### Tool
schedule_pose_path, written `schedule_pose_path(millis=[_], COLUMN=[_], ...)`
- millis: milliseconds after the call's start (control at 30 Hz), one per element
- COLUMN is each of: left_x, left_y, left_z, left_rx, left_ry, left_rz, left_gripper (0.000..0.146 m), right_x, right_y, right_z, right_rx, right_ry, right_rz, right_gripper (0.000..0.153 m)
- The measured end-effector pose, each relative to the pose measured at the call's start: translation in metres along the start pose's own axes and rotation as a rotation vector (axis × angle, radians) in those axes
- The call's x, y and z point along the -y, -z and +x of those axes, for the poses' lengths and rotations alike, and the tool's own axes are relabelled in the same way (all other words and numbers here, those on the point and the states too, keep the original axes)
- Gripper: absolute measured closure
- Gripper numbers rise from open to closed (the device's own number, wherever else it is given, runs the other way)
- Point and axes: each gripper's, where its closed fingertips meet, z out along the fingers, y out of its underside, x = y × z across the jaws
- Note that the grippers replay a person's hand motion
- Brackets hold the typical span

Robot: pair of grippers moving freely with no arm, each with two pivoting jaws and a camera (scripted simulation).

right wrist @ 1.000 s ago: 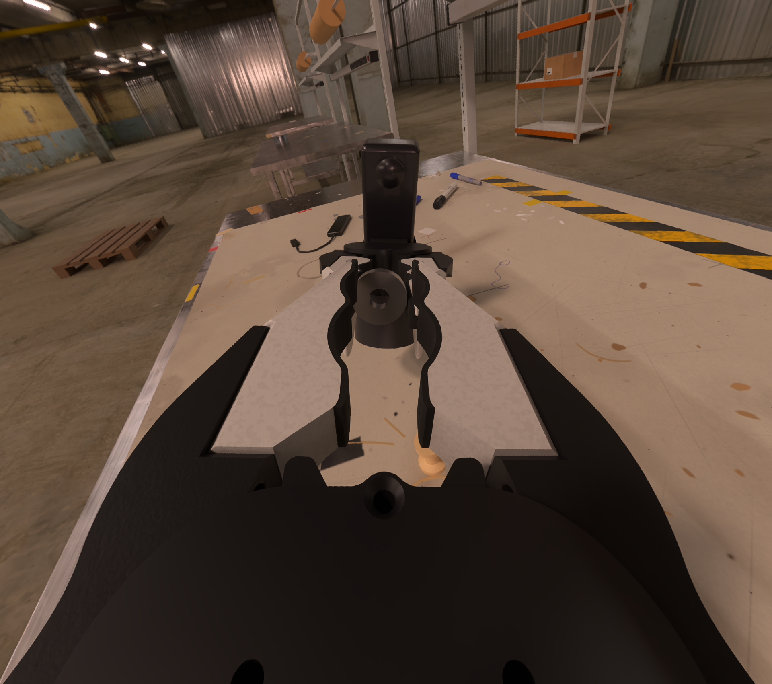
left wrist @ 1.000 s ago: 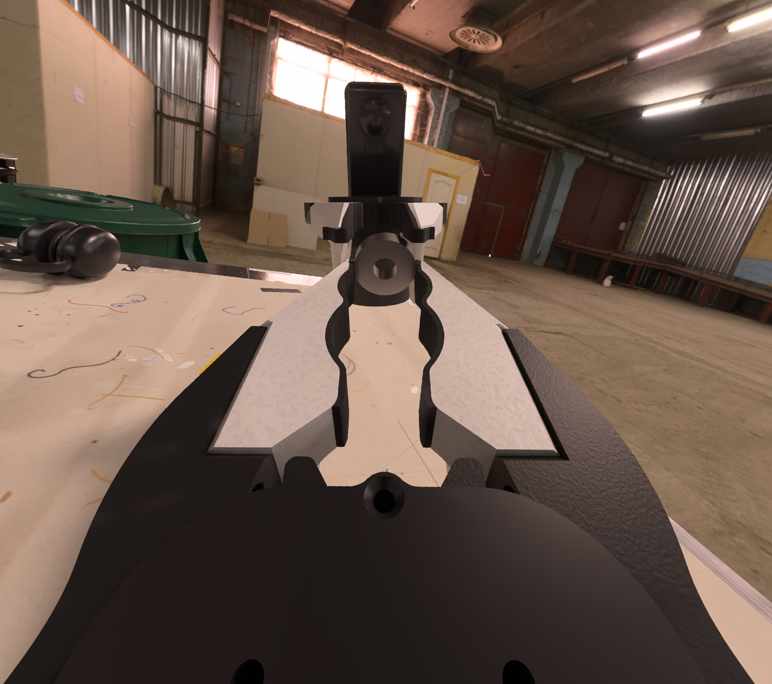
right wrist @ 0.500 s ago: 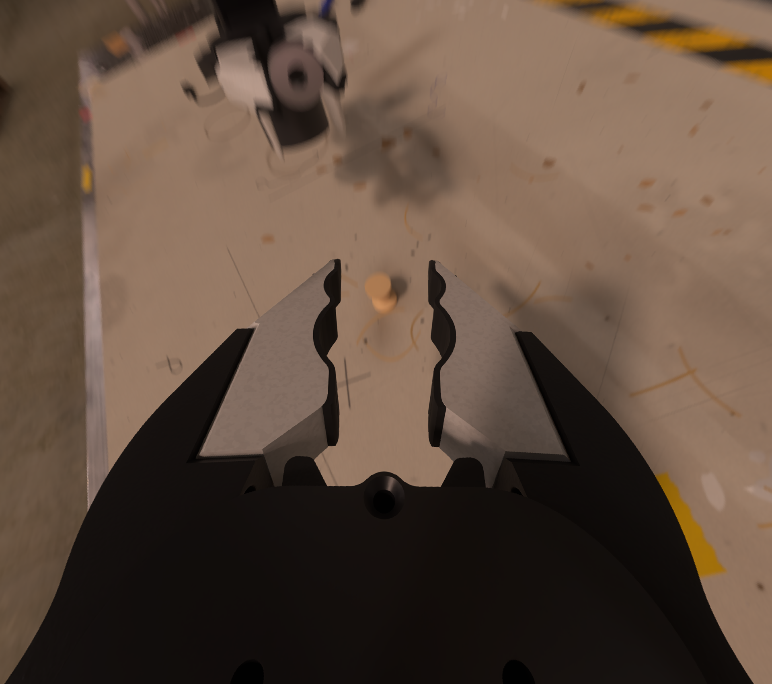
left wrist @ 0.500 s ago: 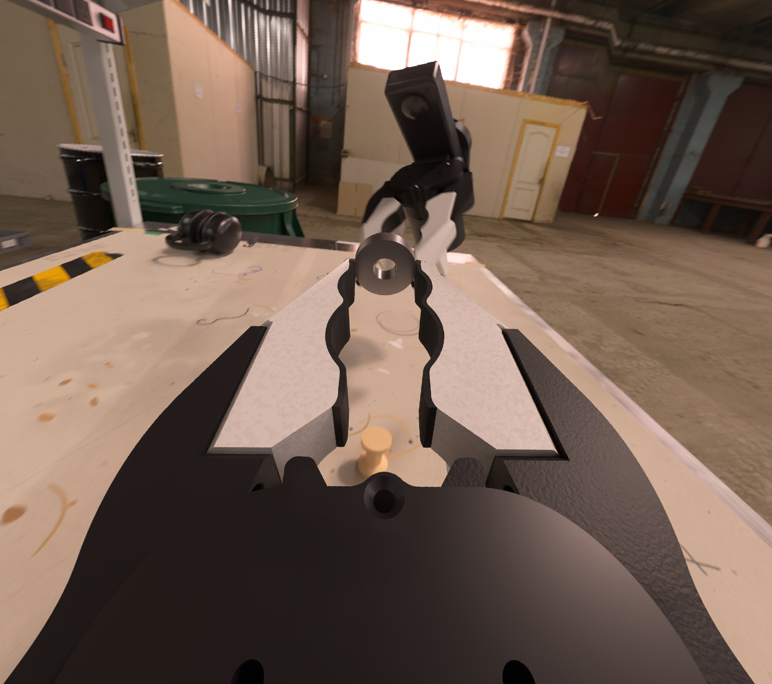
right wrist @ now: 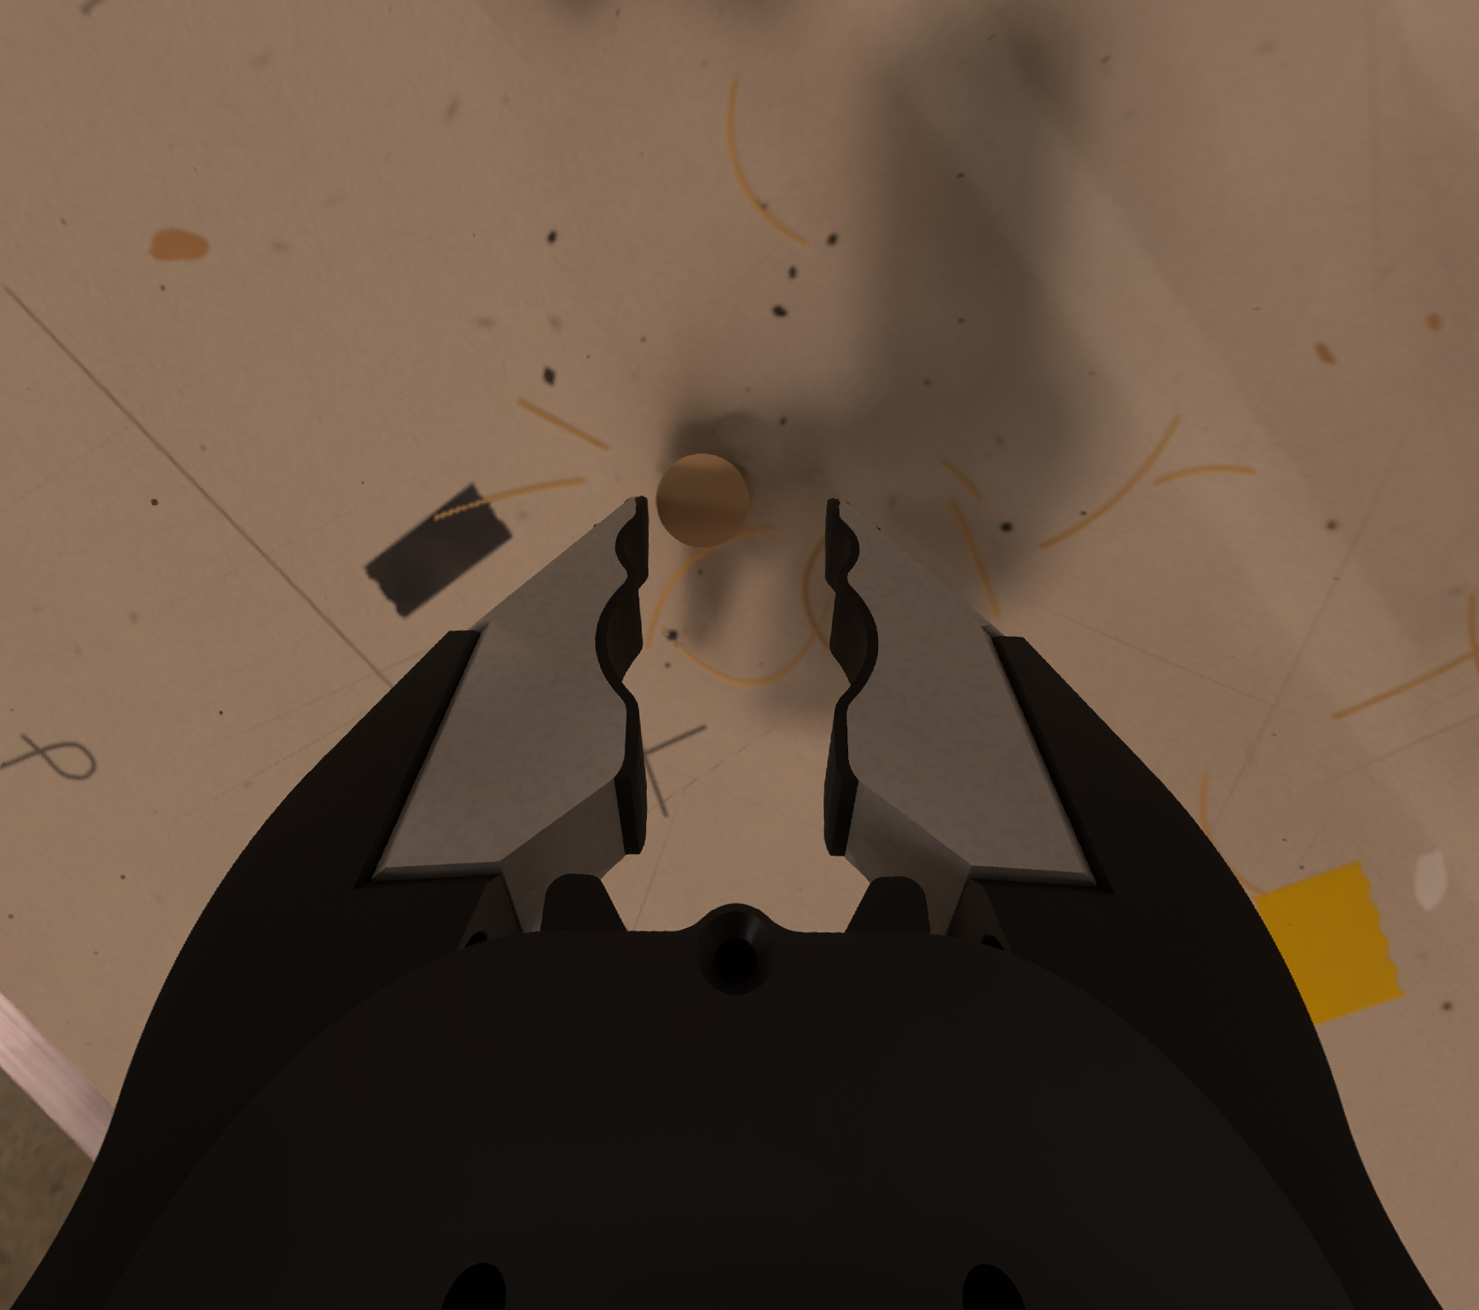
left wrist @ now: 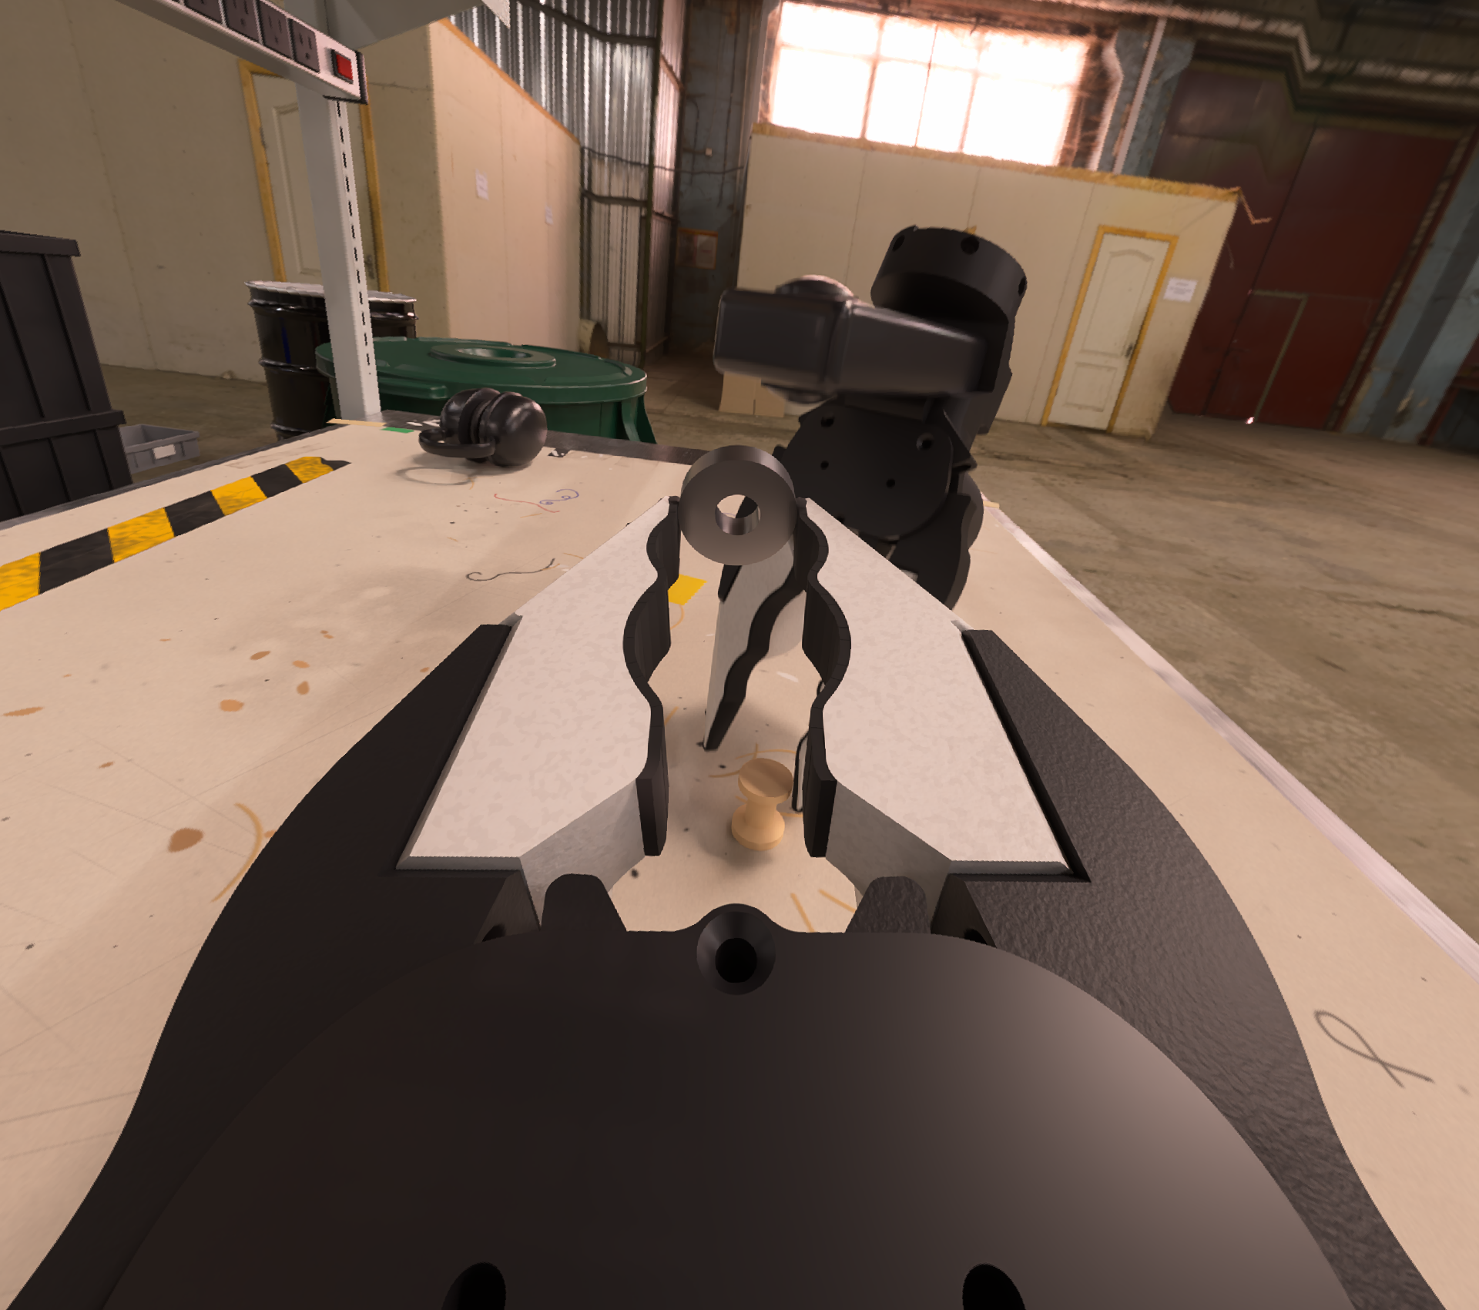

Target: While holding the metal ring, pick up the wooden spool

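My left gripper [left wrist: 736,519] is shut on a dark metal ring [left wrist: 738,513], held at its fingertips above the table. The small pale wooden spool [left wrist: 759,814] stands upright on the table below, seen between the left fingers. In the right wrist view the spool [right wrist: 702,499] shows from straight above as a round tan disc. My right gripper [right wrist: 735,510] is open and points straight down, its tips just above and beside the spool, which sits near the left fingertip. In the left wrist view the right gripper [left wrist: 748,727] hangs over the spool, tips pointing down.
Black headphones [left wrist: 484,427] lie at the table's far edge, before a green bin [left wrist: 496,367]. A yellow-black hazard stripe [left wrist: 152,531] crosses the left. The table edge [left wrist: 1248,735] runs along the right. Black tape [right wrist: 438,561] and yellow tape [right wrist: 1324,951] lie flat near the spool.
My right gripper has let go of the ring, swung to point straight down and dropped close over the spool. My left gripper still holds the ring and has shifted slightly.
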Motion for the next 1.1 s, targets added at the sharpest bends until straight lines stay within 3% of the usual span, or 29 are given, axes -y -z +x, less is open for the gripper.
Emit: schedule_pose_path(millis=[67, 100, 167, 300, 400, 533, 733, 833, 933, 1100], left_x=[0.0, -0.001, -0.002, -0.004, -0.007, -0.012, -0.015, -0.015, -0.013, -0.015], left_y=[0.0, 0.0, -0.001, -0.004, -0.01, -0.021, -0.033, -0.039, -0.043, -0.044], left_z=[0.0, 0.0, 0.002, 0.007, 0.01, 0.015, 0.021, 0.023, 0.024, 0.026], left_rx=[-0.007, -0.014, -0.029, -0.06, -0.086, -0.112, -0.125, -0.135, -0.137, -0.128], left_ry=[0.01, 0.015, 0.025, 0.033, 0.047, 0.059, 0.049, 0.053, 0.043, 0.034], left_rz=[0.014, 0.018, 0.021, 0.028, 0.03, 0.016, -0.012, -0.022, -0.029, -0.042], left_gripper=[0.118, 0.118, 0.118, 0.118, 0.118, 0.118, 0.118, 0.118, 0.118, 0.118], right_x=[-0.002, -0.003, -0.002, 0.006, -0.034, -0.09, -0.126, -0.123, -0.093, -0.083], right_y=[-0.006, -0.007, 0.001, 0.069, 0.102, 0.098, 0.103, 0.106, 0.102, 0.077], right_z=[-0.006, -0.008, -0.005, 0.005, 0.026, 0.03, 0.02, 0.021, 0.025, 0.034], right_rx=[0.019, 0.029, 0.03, 0.07, -0.022, -0.123, -0.199, -0.193, -0.168, -0.178], right_ry=[0.017, 0.02, 0.014, -0.027, -0.059, -0.089, -0.12, -0.14, -0.095, -0.027], right_rz=[-0.024, -0.006, 0.062, 0.57, 0.78, 0.703, 0.686, 0.686, 0.702, 0.567], right_gripper=[0.115, 0.125, 0.13, 0.13, 0.13, 0.13, 0.13, 0.13, 0.13, 0.13])
